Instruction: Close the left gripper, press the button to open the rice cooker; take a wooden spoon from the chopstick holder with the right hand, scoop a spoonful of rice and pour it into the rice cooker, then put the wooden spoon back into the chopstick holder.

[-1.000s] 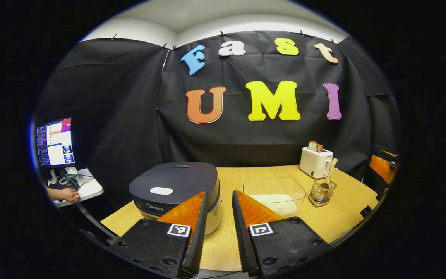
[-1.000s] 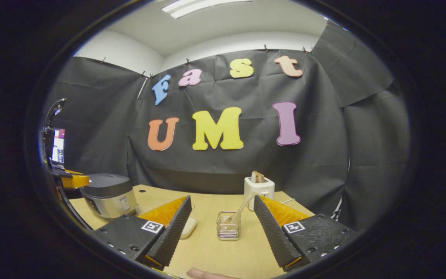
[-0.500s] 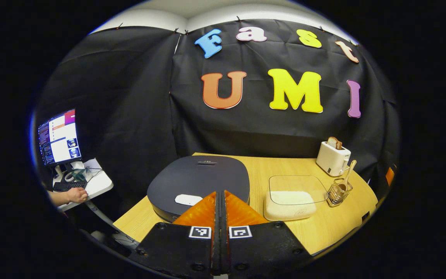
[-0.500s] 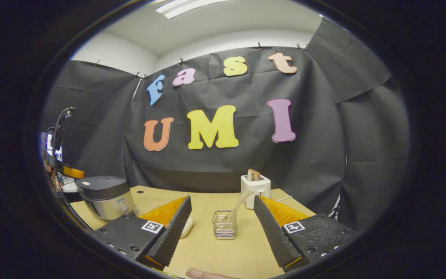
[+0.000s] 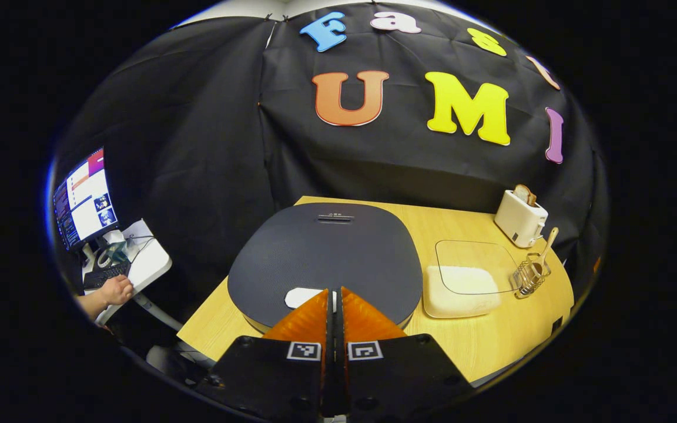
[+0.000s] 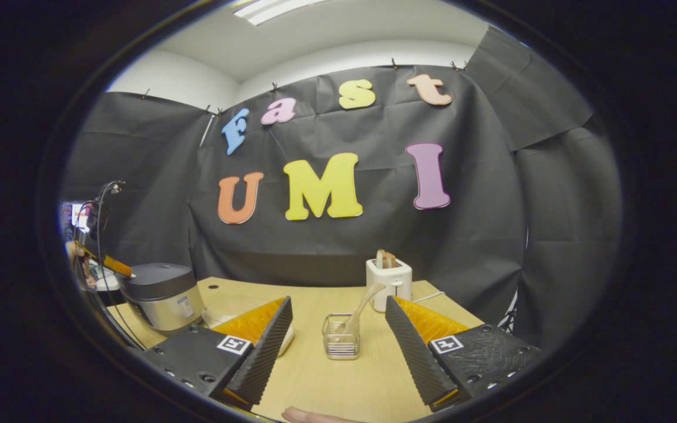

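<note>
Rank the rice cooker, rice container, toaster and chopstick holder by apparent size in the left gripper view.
1. rice cooker, though it is also nearest the camera.
2. rice container.
3. toaster.
4. chopstick holder, close to the toaster in size, so that order is unsure.

Booth draped in black cloth, with a wooden surface (image 5: 509, 335)

White ceiling with 1 strip light (image 6: 280, 7) above white walls; at the left, a lit monitor (image 5: 83, 200) stands on a small white side table (image 5: 149, 264); a white toaster (image 6: 389, 284) stands at the back.

Left tongs (image 5: 334, 294) closed, tips at white button (image 5: 300, 296) on rice cooker (image 5: 327, 258) lid.
</note>
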A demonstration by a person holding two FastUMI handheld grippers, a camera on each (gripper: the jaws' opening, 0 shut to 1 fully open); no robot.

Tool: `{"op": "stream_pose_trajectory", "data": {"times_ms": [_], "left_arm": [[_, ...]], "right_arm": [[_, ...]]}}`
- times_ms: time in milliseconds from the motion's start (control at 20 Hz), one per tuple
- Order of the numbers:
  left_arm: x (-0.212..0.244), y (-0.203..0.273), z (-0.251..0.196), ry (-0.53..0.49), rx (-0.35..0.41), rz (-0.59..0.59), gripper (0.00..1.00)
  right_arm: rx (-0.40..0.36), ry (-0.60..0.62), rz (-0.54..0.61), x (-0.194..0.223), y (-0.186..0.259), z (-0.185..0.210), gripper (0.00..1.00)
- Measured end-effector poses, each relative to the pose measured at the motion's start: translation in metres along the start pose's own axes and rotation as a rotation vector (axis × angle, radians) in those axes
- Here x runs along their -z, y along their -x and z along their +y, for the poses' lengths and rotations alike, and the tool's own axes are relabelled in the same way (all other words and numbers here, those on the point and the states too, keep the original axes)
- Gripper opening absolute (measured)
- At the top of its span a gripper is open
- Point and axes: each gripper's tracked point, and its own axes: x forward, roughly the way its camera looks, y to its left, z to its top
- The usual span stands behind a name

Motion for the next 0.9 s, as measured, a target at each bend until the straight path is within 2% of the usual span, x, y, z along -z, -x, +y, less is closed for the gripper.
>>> {"op": "stream_pose_trajectory", "data": {"times_ms": [350,600,850,900], "left_arm": [[0.006,-0.002,0.003,-0.064,0.013,0.087,0.03],[0.008,-0.004,0.006,-0.063,-0.035,0.130,0.03],[0.009,-0.003,0.004,0.037,0.043,0.202,0.03],[0.009,-0.003,0.004,0.045,0.051,0.199,0.03]], "right_arm": [[0.004,-0.004,0.015,0.002,-0.001,0.000,0.95],[-0.015,0.000,0.006,0.000,0.004,0.008,0.93],[-0.019,-0.003,-0.009,-0.007,0.010,0.006,0.92],[-0.018,-0.009,-0.015,-0.009,0.011,0.004,0.95]]}}
